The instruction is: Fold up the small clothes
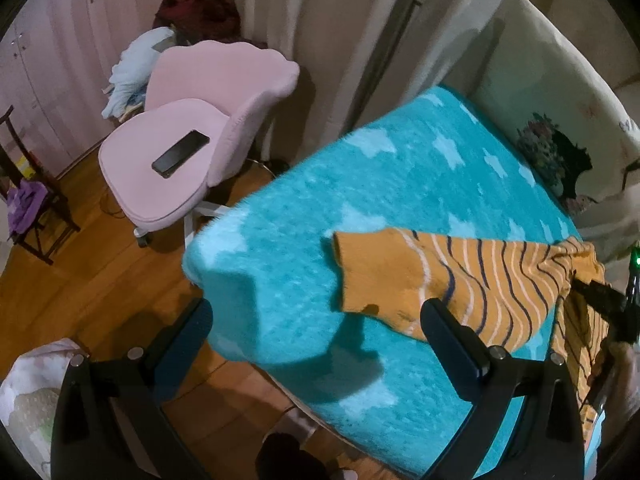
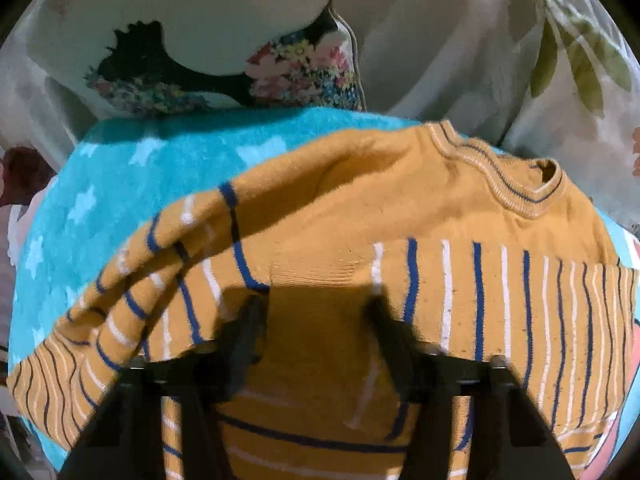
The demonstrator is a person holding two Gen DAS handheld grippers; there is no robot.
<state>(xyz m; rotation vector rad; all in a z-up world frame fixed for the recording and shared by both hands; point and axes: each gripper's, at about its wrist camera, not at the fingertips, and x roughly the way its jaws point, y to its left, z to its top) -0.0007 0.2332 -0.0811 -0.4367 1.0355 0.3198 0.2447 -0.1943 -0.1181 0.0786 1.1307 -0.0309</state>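
Note:
A small orange sweater (image 2: 400, 208) with blue and white stripes lies on a turquoise star-patterned blanket (image 2: 132, 172). In the right wrist view its collar (image 2: 520, 192) points far right and one sleeve is folded over the body. My right gripper (image 2: 316, 308) is open, its fingers (image 2: 248, 328) resting low over the sweater's middle. In the left wrist view the sweater (image 1: 472, 280) lies at the right with a sleeve (image 1: 376, 272) stretched left. My left gripper (image 1: 316, 312) is open and empty above the blanket's (image 1: 360, 184) corner; its right finger (image 1: 444, 324) overlaps the sleeve.
A pink swivel chair (image 1: 240, 120) with a black phone (image 1: 180, 153) on its seat stands on the wooden floor (image 1: 80, 272) left of the table. A floral pillow (image 2: 240, 60) lies behind the blanket. Curtains (image 1: 320, 20) hang at the back.

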